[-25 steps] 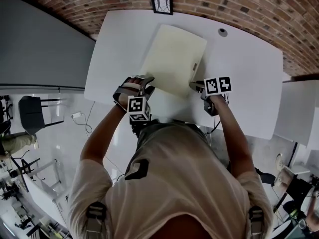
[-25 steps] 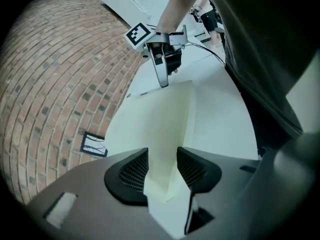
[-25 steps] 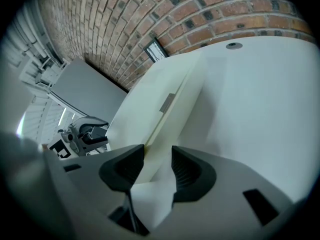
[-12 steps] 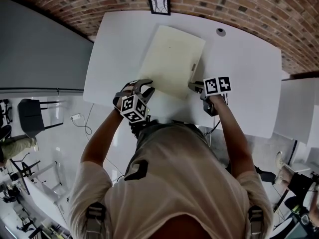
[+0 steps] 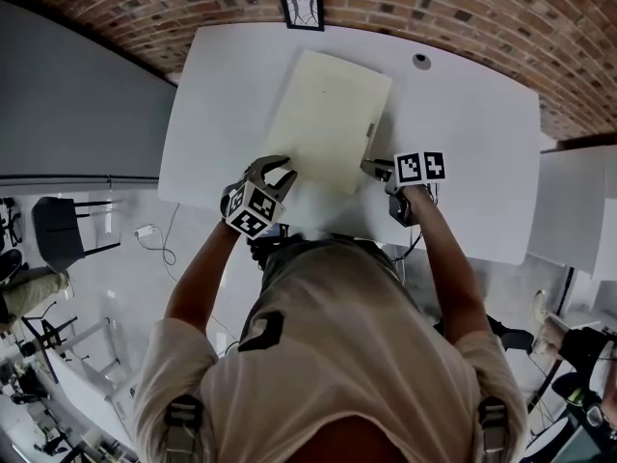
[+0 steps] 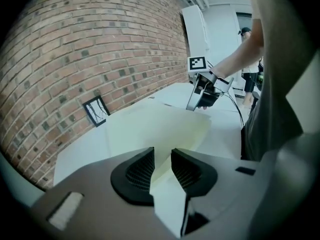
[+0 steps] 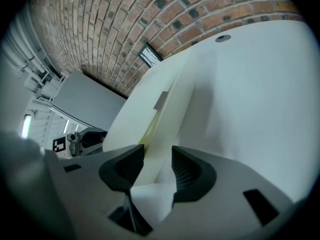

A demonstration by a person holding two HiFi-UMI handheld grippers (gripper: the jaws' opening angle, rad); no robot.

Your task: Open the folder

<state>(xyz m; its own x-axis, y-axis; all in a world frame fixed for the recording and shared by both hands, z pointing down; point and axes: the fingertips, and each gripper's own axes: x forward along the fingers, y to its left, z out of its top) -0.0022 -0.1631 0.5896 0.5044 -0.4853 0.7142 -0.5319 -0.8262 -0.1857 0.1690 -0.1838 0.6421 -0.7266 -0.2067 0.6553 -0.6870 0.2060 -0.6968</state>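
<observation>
A cream folder (image 5: 328, 119) lies closed on the white table (image 5: 472, 152), with a small grey tab (image 5: 371, 130) at its right edge. At the folder's near left corner is my left gripper (image 5: 275, 172). Its jaws have just been closing, and in the left gripper view (image 6: 162, 156) the folder's corner (image 6: 155, 126) sits pinched between the pads. My right gripper (image 5: 372, 169) is at the near right corner. There the thick edge of the folder (image 7: 160, 94) fills the gap between its jaws (image 7: 157, 156).
A small framed picture (image 5: 302, 10) leans on the brick wall behind the table. A round cable hole (image 5: 419, 61) sits at the back right of the tabletop. Another white table (image 5: 578, 210) adjoins on the right. A chair (image 5: 58, 230) and a cable lie on the floor to the left.
My left gripper has rolled about its own axis, so its marker cube is turned, and its jaws have narrowed on the folder's corner. The right gripper and the folder have stayed put.
</observation>
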